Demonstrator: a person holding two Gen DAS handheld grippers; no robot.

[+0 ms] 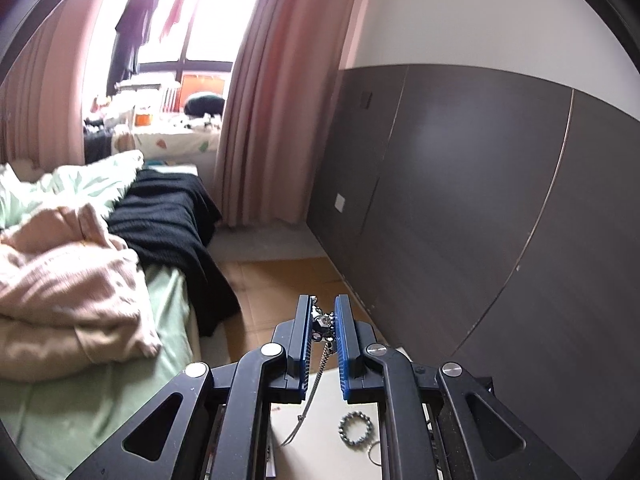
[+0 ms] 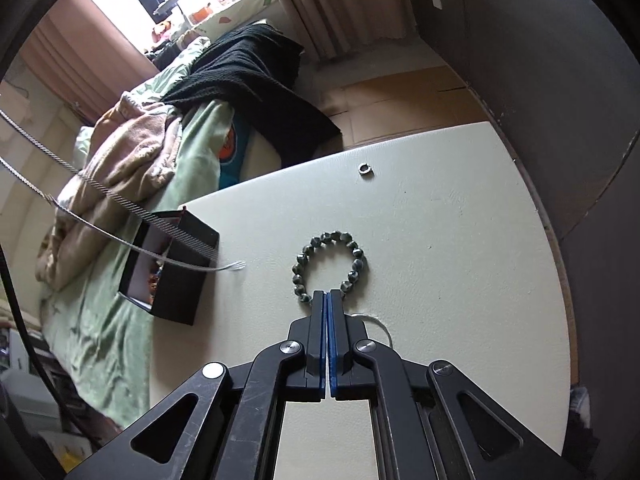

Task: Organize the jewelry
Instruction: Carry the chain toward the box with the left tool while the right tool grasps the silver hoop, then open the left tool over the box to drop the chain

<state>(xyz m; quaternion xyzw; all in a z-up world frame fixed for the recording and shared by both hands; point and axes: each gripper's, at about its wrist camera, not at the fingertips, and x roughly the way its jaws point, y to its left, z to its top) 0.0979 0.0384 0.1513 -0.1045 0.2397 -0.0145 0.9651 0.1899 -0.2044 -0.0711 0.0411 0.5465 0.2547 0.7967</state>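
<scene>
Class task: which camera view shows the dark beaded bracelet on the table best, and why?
The right wrist view: the beaded bracelet lies whole on the white table, just beyond the shut right hand-held gripper. In the left wrist view the bracelet is small and low, seen between the gripper's arms.
</scene>
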